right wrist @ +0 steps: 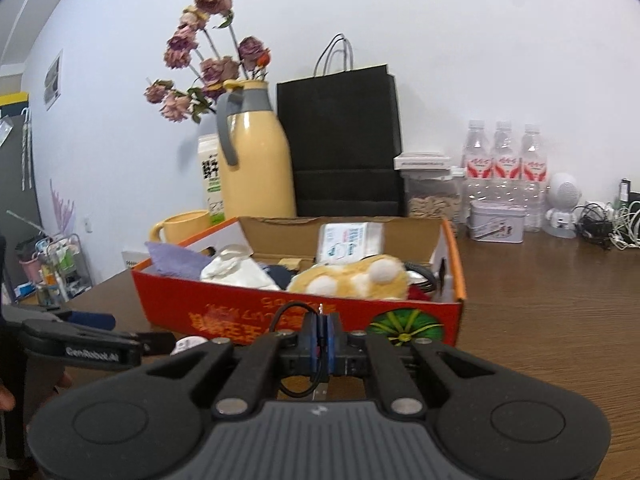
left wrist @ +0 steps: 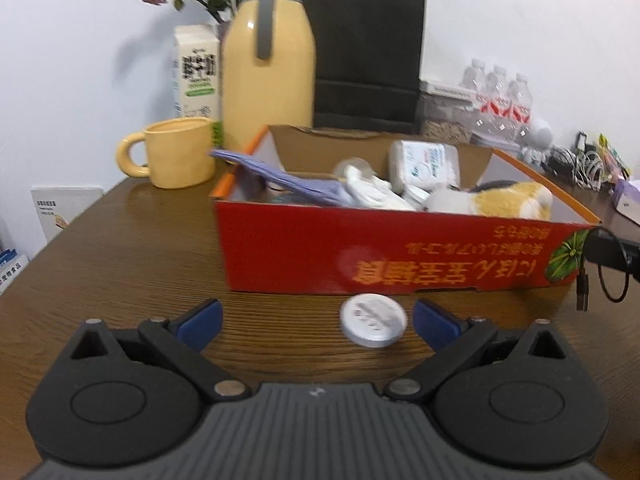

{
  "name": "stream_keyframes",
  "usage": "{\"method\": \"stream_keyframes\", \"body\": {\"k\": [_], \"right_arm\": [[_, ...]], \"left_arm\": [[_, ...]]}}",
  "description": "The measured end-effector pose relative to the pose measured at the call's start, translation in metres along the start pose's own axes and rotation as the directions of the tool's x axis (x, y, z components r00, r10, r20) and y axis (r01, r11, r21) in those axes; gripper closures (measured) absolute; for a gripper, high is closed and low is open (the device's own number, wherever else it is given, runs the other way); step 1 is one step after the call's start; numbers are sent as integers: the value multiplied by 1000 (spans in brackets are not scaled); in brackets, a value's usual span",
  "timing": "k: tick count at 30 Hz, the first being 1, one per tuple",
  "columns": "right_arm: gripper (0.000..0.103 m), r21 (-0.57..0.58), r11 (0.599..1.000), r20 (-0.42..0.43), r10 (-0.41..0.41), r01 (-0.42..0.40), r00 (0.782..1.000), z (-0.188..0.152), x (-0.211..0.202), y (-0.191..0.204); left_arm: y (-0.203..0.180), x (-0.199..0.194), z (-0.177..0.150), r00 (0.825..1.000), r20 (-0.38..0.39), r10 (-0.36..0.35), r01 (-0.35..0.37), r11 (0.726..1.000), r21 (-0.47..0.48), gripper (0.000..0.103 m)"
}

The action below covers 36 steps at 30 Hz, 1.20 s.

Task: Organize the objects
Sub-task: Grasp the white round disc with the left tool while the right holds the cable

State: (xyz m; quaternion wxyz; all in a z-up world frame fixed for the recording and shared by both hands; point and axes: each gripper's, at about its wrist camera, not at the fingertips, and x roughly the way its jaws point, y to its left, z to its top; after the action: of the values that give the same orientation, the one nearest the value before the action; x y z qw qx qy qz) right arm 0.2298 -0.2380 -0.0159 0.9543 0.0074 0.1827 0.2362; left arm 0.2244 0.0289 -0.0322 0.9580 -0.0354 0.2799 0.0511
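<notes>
Right tool (right wrist: 320,338) was clenched on a cable (right wrist: 288,314), left tool (left wrist: 318,320) released around the tin (left wrist: 373,320), low center; cable could've snagged the box (right wrist: 248,312).

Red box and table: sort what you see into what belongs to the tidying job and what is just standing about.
In the job:
red box, already holding a plush toy
round silver tin between the open left gripper fingers
black cable pinched in the shut right gripper

Standing about:
yellow mug
yellow jug
black paper bag
water bottles

Both wrist views sit low and close — facing the red box (left wrist: 400,256) (right wrist: 248,312), shared, wall behind.
</notes>
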Motion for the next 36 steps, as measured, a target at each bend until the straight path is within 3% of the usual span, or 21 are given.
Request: {"method": "stream_keyframes", "body": {"k": [10, 30, 31, 32, 34, 36], "right_arm": [[99, 3, 1000, 1, 10, -10, 1000, -1, -3, -6], [99, -7, 1000, -12, 17, -17, 1000, -4, -1, -2], [99, -7, 1000, -12, 17, -17, 1000, -4, -1, -2], [99, -7, 1000, -11, 17, -17, 1000, -4, -1, -2], [99, -6, 1000, -9, 17, -18, 1000, -4, -1, -2], [99, -7, 1000, -7, 17, -17, 1000, -4, -1, -2]], "left_arm": [[-24, 30, 4, 992, -122, 32, -28, 999, 33, 0], [-27, 36, 6, 991, -121, 56, -52, 998, 33, 0], [-28, 35, 6, 992, -117, 54, -50, 998, 40, 3], [-29, 33, 6, 993, -109, 41, -37, 998, 44, 12], [-32, 27, 5, 995, -91, 34, -29, 998, 54, 45], [-35, 22, 5, 996, -85, 19, -14, 998, 57, 62]]}}
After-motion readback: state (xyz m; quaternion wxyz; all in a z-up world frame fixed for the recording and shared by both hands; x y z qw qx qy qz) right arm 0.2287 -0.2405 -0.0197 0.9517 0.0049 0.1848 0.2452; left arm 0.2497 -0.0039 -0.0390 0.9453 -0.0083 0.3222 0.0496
